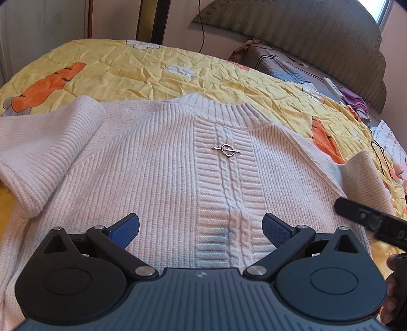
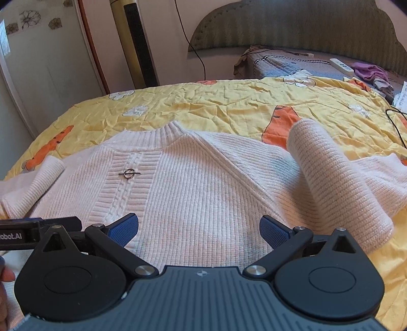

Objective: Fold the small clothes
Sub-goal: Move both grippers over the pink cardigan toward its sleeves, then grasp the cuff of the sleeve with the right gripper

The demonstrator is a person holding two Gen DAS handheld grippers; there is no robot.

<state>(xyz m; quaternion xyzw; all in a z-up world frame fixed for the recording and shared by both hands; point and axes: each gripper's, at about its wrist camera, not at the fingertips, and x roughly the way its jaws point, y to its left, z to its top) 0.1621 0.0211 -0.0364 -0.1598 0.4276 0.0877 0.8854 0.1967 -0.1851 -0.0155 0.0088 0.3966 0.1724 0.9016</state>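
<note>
A pale pink knitted sweater [image 1: 157, 163] lies face up on a yellow bedspread [image 1: 142, 66], collar away from me, with a small metal pin [image 1: 227, 150] on its cable-knit middle. Its left sleeve [image 1: 48, 147] is folded in over the shoulder. In the right wrist view the sweater [image 2: 198, 188] shows its right sleeve [image 2: 330, 178] folded in across the body. My left gripper [image 1: 201, 229] is open and empty over the sweater's lower middle. My right gripper [image 2: 198, 230] is open and empty over the lower right part. Each gripper shows at the edge of the other's view.
The bedspread [image 2: 229, 107] has orange carrot prints. At the far end lie a grey quilted blanket [image 2: 287, 65], a white power strip [image 2: 342, 65], purple cloth [image 2: 371, 71] and a padded headboard [image 2: 292, 23]. A black cable [image 2: 396, 119] lies at the right.
</note>
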